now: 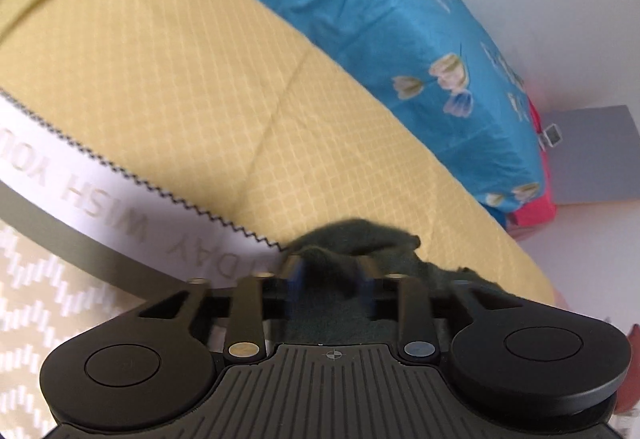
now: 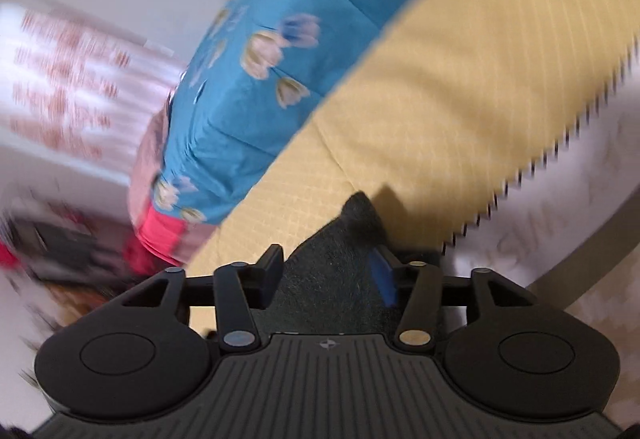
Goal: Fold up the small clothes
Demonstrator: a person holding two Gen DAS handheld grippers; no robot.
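Observation:
A small dark green-black garment [image 1: 360, 239] lies bunched on the yellow checked bed cover [image 1: 192, 79]. In the left wrist view my left gripper [image 1: 330, 275] has its two blue-padded fingers apart with the dark cloth lying between them. In the right wrist view the same dark cloth [image 2: 340, 271] fills the gap of my right gripper [image 2: 328, 267], whose fingers stand wide apart; a corner of the cloth sticks up past the fingertips. Both views are blurred by motion.
A white band with grey lettering and a zigzag edge [image 1: 120, 191] crosses the cover. A blue flowered quilt [image 1: 380, 19] lies beyond, also in the right wrist view [image 2: 280, 59]. A grey cabinet [image 1: 592, 155] stands against the wall. A window with patterned curtain [image 2: 68, 79] is at left.

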